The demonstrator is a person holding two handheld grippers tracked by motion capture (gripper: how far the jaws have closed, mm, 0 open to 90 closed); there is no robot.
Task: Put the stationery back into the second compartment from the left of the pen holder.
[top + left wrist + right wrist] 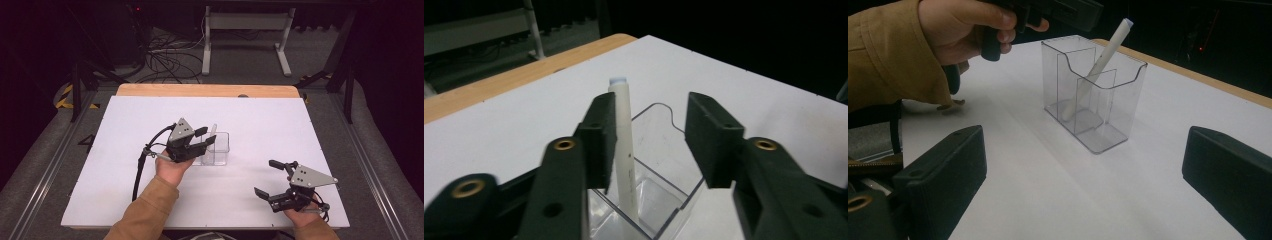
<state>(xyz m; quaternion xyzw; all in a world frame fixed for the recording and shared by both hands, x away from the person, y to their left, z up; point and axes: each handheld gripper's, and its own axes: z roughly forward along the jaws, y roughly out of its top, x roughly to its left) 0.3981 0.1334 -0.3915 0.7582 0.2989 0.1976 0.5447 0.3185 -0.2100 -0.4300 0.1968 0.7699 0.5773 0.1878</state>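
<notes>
A clear plastic holder (218,150) with two compartments stands in the middle of the white table. A white pen (213,131) leans inside one compartment, tip up. My left gripper (205,137) hovers open at the holder's left side. In the left gripper view the pen (624,150) rises just beside one pad (603,135), with a wide gap to the other pad, and the holder (664,150) lies below. My right gripper (267,177) stands open near the table's front right, apart from the holder (1108,107) and pen (1104,57), with nothing between its jaws.
The white board (150,115) lies on a wooden tabletop (200,90). Beyond the table are a metal frame's legs (245,35) and loose cables (170,60) on the floor. A hand in a tan sleeve (893,55) holds the left gripper.
</notes>
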